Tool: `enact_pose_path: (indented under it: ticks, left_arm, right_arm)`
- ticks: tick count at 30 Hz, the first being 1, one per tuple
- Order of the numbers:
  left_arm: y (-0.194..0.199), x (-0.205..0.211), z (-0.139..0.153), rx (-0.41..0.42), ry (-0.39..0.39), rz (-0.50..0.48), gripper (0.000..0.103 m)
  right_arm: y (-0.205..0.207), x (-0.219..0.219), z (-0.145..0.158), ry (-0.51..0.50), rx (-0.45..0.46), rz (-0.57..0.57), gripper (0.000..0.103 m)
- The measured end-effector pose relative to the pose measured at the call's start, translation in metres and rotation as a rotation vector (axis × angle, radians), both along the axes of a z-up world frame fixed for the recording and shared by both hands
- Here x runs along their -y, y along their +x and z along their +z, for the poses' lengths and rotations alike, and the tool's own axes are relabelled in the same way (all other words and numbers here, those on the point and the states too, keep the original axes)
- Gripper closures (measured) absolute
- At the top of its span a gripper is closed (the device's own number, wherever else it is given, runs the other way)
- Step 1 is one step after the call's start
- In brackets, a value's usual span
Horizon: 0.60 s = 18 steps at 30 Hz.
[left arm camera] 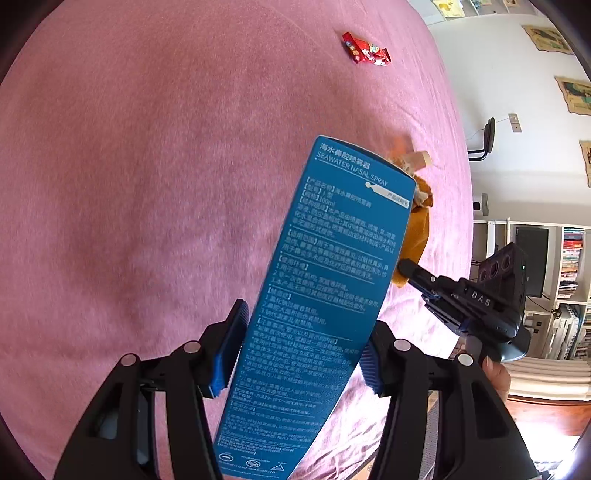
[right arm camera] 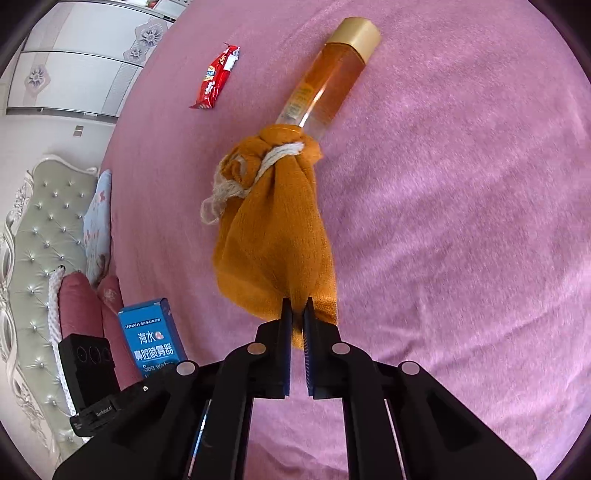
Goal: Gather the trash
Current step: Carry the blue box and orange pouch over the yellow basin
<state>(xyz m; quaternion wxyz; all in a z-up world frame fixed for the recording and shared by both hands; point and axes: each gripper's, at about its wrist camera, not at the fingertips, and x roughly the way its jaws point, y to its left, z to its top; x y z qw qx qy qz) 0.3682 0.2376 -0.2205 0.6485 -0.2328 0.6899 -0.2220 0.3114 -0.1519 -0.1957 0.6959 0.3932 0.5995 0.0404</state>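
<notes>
Left gripper (left arm camera: 303, 347) clamps a tall blue nasal-spray box (left arm camera: 325, 295) between its blue pads; the box stands tilted, its top leaning to the right in the left wrist view, above a pink bedspread (left arm camera: 147, 184). In the right wrist view the same box (right arm camera: 153, 339) appears at lower left, held in front of pink pillows (right arm camera: 79, 306) and a tufted headboard (right arm camera: 40, 236).

Right gripper (right arm camera: 297, 306) has its jaws drawn almost together, pinching the lower edge of an orange drawstring pouch (right arm camera: 273, 236). A white cord (right arm camera: 280, 155) ties the pouch neck. The left wrist view shows this gripper (left arm camera: 404, 266) gripping the pouch (left arm camera: 415, 236) just behind the box.

An amber bottle (right arm camera: 328, 81) with a gold cap (right arm camera: 356, 35) lies on the bedspread just beyond the pouch neck; whether they touch cannot be told.

A red snack wrapper (right arm camera: 216, 77) lies flat on the bedspread, apart from the bottle and to its left. In the left wrist view it (left arm camera: 365, 50) sits near the far edge.
</notes>
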Motion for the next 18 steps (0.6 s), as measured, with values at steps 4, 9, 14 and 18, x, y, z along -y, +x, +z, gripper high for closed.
enact_pose_path:
  ticks: [4, 9, 14, 18]
  left_arm:
    - [-0.045, 0.002, 0.003, -0.031, -0.021, 0.002, 0.048]
    - [-0.100, 0.025, 0.003, -0.070, -0.024, -0.053, 0.048]
    - [-0.148, 0.060, 0.007, -0.073, 0.015, -0.162, 0.048]
    - [-0.178, 0.095, 0.017, -0.065, 0.042, -0.241, 0.048]
  right_arm:
    - [-0.061, 0.008, 0.002, 0.018, -0.032, -0.052, 0.097]
    - [-0.137, 0.022, 0.009, 0.038, -0.058, -0.153, 0.097]
    - [-0.207, 0.038, 0.021, 0.030, -0.052, -0.238, 0.098]
    - [-0.259, 0.056, 0.029, 0.033, -0.052, -0.295, 0.098]
